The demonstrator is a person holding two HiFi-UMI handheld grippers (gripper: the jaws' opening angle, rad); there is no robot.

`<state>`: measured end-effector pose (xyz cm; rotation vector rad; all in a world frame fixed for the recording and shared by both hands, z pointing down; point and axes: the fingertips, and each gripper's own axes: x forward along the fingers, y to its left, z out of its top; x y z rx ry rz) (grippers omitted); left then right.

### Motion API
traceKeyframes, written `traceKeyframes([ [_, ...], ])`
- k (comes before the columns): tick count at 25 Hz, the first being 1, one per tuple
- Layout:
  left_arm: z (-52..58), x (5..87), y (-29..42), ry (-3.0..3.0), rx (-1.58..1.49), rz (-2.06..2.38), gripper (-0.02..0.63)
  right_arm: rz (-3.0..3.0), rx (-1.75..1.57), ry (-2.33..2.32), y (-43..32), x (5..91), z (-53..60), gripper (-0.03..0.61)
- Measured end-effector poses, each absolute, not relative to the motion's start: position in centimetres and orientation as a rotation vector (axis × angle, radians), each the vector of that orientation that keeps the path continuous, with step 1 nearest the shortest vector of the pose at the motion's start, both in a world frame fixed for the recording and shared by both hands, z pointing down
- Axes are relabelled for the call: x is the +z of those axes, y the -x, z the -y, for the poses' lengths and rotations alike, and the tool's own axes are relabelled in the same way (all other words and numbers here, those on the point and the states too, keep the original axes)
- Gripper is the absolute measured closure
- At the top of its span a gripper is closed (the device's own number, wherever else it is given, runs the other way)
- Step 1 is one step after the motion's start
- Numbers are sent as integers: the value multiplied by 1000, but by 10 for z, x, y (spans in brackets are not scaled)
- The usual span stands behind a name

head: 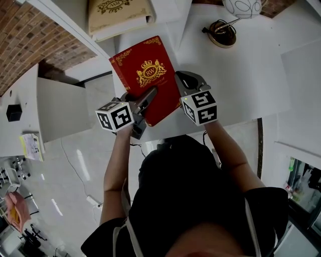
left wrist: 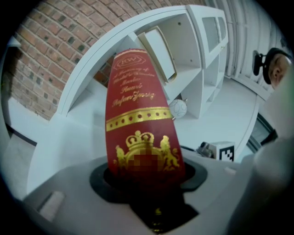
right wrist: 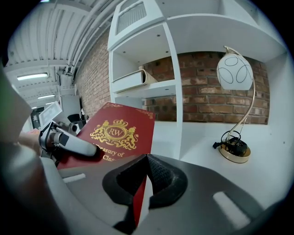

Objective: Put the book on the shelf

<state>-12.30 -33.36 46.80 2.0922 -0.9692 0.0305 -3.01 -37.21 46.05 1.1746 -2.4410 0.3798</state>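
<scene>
A red book [head: 145,73] with a gold crest is held in the air in front of the white shelf [head: 168,22], tilted, its cover facing up. My left gripper [head: 146,99] is shut on its near left corner; in the left gripper view the book [left wrist: 138,124] rises straight out of the jaws of this gripper [left wrist: 148,180]. My right gripper [head: 181,86] is shut on the book's right edge, and a thin red edge [right wrist: 138,202] shows between the jaws of that gripper [right wrist: 143,180]. The cover [right wrist: 117,133] lies to the left there.
A cream book [head: 118,15] lies flat in a shelf compartment. A lamp with a white globe shade [right wrist: 234,73] and a round base [head: 223,34] stands on the white desk [head: 251,85] to the right. A brick wall [head: 20,45] is at the left.
</scene>
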Motion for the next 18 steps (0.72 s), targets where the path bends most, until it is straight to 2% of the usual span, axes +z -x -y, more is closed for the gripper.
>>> traceKeyframes([
  [5, 345, 476, 127, -2057, 15, 952, 368, 2424, 386, -1155, 32, 471, 382, 578],
  [13, 361, 482, 134, -2071, 45, 1008, 318, 2415, 417, -1157, 31, 485, 389, 577],
  [18, 371, 486, 141, -2050, 29, 1043, 313, 2405, 428, -1186, 32, 490, 392, 578],
])
